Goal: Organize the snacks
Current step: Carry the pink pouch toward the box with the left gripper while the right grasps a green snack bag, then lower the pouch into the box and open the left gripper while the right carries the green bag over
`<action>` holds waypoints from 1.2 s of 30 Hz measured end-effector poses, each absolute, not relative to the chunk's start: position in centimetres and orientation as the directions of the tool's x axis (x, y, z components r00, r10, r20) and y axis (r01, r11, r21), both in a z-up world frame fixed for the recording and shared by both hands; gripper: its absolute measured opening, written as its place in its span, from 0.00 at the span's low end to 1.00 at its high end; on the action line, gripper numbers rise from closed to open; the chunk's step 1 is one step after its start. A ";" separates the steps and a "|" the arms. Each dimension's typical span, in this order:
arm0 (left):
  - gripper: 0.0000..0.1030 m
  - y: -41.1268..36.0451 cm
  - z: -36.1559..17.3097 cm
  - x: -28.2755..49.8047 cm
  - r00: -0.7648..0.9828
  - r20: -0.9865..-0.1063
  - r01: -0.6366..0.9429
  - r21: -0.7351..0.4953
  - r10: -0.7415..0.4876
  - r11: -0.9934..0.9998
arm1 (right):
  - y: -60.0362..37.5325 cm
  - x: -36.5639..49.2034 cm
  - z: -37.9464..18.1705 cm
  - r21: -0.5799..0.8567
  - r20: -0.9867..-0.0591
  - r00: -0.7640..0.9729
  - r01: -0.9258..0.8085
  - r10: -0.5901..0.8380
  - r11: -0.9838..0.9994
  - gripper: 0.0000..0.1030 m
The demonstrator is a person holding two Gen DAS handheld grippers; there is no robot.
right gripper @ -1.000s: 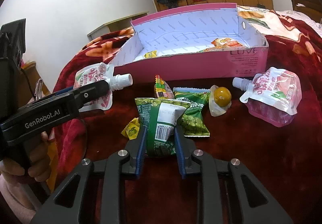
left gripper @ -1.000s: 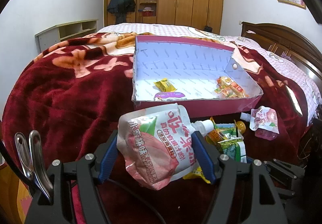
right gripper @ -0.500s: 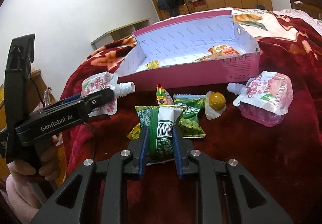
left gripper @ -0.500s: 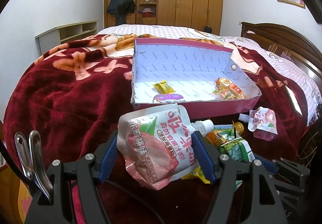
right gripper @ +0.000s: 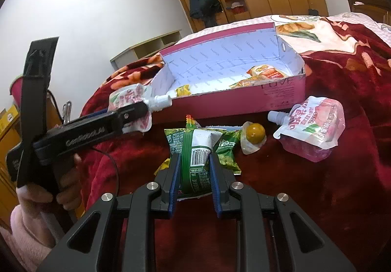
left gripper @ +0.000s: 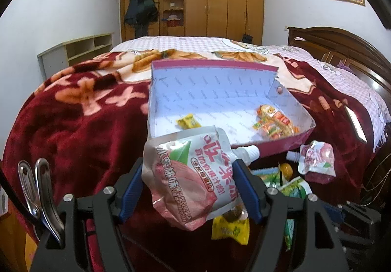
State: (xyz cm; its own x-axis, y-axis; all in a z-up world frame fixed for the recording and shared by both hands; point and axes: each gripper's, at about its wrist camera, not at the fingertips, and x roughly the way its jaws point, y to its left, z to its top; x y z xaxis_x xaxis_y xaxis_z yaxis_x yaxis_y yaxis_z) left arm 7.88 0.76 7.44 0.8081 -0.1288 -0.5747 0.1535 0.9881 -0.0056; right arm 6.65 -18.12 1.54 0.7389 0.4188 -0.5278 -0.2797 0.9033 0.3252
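Note:
My left gripper (left gripper: 189, 169) is shut on a pink-and-white spouted juice pouch (left gripper: 193, 174) and holds it above the blanket, just short of the pink box's front wall (left gripper: 276, 148). The pouch also shows in the right wrist view (right gripper: 129, 101). My right gripper (right gripper: 194, 158) is shut on a green snack bag (right gripper: 196, 162), lifted off the blanket. The open pink box (right gripper: 234, 103) has a white inside and holds a yellow candy (left gripper: 187, 121) and orange snack packs (left gripper: 275, 120).
On the red blanket in front of the box lie a second juice pouch (right gripper: 315, 125), a round yellow-brown sweet in a wrapper (right gripper: 255, 132), another green bag (right gripper: 227, 152), a striped pack (right gripper: 190, 121) and a yellow packet (left gripper: 231, 229). A wardrobe stands behind the bed.
Both grippers have risen with their loads. The green bag has come up off the blanket. The left gripper's pouch has moved closer to the box's front wall.

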 end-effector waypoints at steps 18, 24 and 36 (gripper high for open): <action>0.70 -0.7 7.7 14.8 0.828 -0.544 0.164 0.008 -0.133 0.986 | -20.0 6.4 2.3 0.341 -0.507 0.763 -0.249 0.400 0.907 0.23; 0.64 -0.9 6.7 16.2 0.813 -0.565 0.161 -0.010 -0.139 0.987 | -20.4 6.6 2.4 0.344 -0.507 0.766 -0.241 0.396 0.907 0.23; 0.65 -0.1 6.2 15.7 0.788 -0.601 0.151 -0.022 -0.134 0.988 | -20.5 6.8 2.7 0.342 -0.506 0.766 -0.245 0.397 0.907 0.23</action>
State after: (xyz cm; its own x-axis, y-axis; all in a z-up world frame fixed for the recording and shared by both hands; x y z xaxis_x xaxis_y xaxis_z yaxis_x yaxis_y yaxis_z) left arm 15.69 -0.09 6.18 0.7881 -0.1342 -0.6008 0.1513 0.9882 -0.0223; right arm 6.78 -20.47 2.73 0.7661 0.3969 -0.5056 -0.2447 0.9074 0.3416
